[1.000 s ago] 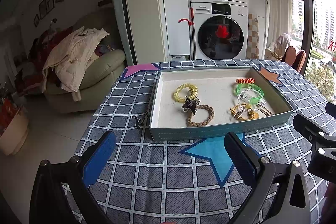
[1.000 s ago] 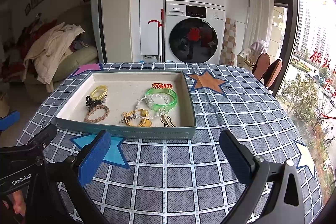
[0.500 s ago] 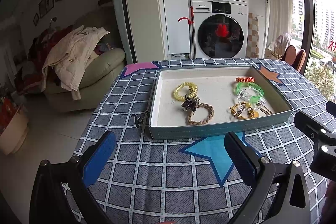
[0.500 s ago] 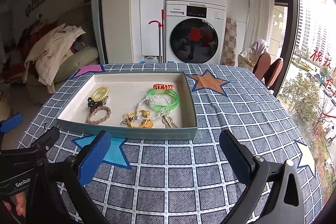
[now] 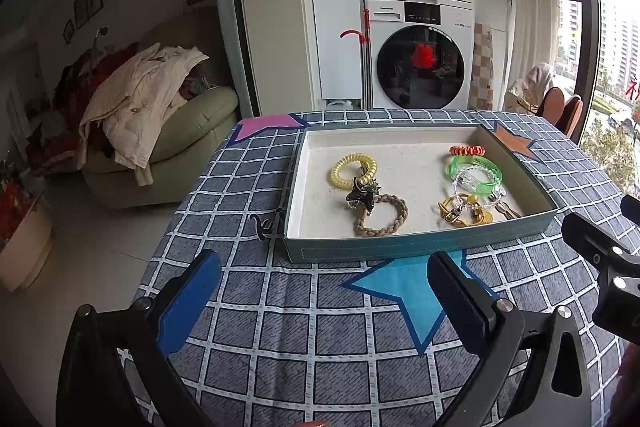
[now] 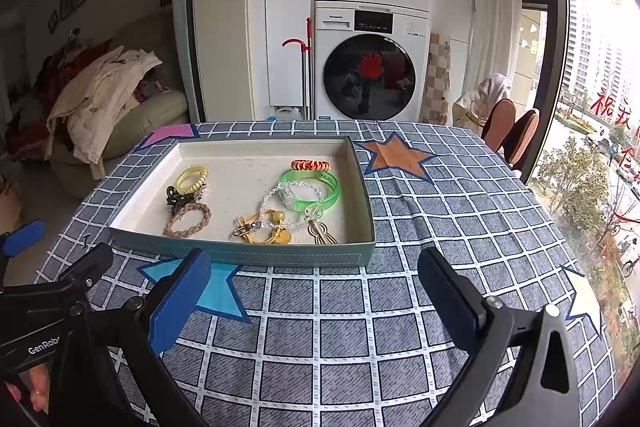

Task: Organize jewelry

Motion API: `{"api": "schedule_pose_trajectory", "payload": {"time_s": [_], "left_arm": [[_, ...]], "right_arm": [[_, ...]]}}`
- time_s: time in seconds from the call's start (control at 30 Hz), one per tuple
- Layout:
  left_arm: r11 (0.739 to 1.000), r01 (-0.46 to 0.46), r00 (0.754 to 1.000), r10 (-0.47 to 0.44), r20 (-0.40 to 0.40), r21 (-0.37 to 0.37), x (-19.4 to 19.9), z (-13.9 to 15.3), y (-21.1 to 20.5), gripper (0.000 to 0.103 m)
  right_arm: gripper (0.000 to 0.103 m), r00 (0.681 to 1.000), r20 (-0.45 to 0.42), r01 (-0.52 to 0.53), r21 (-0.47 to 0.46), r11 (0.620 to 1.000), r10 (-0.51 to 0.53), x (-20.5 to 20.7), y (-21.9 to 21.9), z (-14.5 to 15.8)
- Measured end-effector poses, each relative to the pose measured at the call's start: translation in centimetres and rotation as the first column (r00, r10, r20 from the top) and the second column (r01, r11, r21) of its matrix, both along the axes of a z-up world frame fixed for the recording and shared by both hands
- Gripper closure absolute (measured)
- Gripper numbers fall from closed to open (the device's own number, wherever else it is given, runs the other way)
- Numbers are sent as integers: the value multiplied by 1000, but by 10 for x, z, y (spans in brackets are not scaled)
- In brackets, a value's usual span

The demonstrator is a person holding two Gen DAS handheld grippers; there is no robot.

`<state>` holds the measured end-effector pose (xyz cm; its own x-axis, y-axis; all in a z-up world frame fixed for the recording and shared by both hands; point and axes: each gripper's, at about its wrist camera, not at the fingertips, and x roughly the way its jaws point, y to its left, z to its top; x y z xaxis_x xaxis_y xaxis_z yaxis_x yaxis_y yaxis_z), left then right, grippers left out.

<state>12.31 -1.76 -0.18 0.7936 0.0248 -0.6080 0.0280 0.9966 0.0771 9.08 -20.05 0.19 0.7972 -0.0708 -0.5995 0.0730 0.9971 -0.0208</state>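
Left gripper point(image 5: 324, 283) stands apart and empty, as does the right gripper point(image 6: 314, 281). Ahead of both lies the tray point(image 6: 240, 251) holding a yellow coil tie point(image 5: 354, 169), braided band point(image 5: 380, 217) and green bangle point(image 6: 314, 189) (beaded chain tangled over it); the gold pieces beside it are hard to make out.

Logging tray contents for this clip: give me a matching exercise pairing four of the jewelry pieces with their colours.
Match each piece in the tray to its colour.

1. spiral hair tie
2. braided loop
3. bangle
4. small coil tie

A. translucent green
B. orange
C. yellow
D. brown

Pairs: 1-C, 2-D, 3-A, 4-B
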Motion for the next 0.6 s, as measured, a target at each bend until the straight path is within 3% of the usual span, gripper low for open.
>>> {"api": "schedule_pose_trajectory", "payload": {"time_s": [0.6], "left_arm": [[1000,-2,1000,2,-1,0,0,1,0,0]], "right_arm": [[0,1000,2,0,1,1000,0,0,1,1]]}}
